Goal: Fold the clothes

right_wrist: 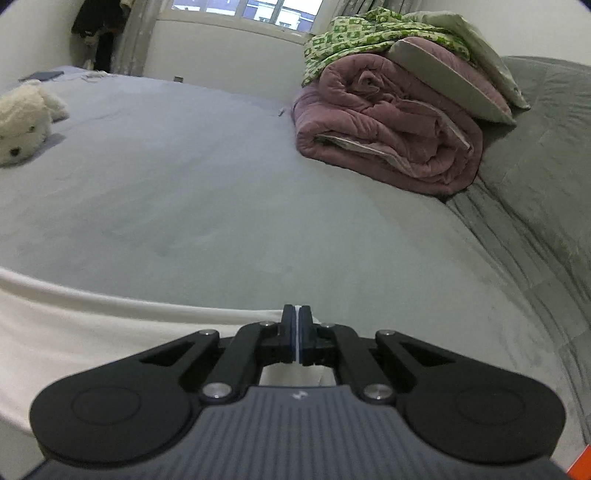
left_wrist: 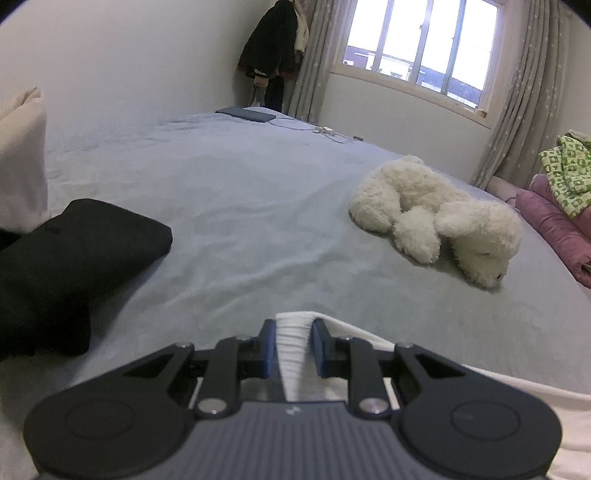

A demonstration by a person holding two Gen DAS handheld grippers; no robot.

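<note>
A bedroom, with a wide grey-blue bed (left_wrist: 240,206) as the work surface and a window (left_wrist: 417,48) at the far wall. The white garment (right_wrist: 92,332) lies along the near edge of the bed, its far hem stretched between the two grippers. The left gripper (left_wrist: 293,343) pinches a gathered, ribbed bunch of the cloth, its jaws held a little apart by the thickness. The right gripper (right_wrist: 296,332) has its jaws pressed together on a thin sliver of the hem at the cloth's right end. Holding both ends this way seems meant to keep the edge taut and straight, so a fold can be carried over evenly.

Further out, the middle of the bed is bare, which leaves room to lay the piece flat. A black garment (left_wrist: 74,251) sits near left, looking already folded and set aside. A plush toy (left_wrist: 439,214) lies far right of the left gripper, and a rolled pink quilt (right_wrist: 388,136) with a green cloth (right_wrist: 351,33) on top is stacked at the right edge, well apart from the work.
</note>
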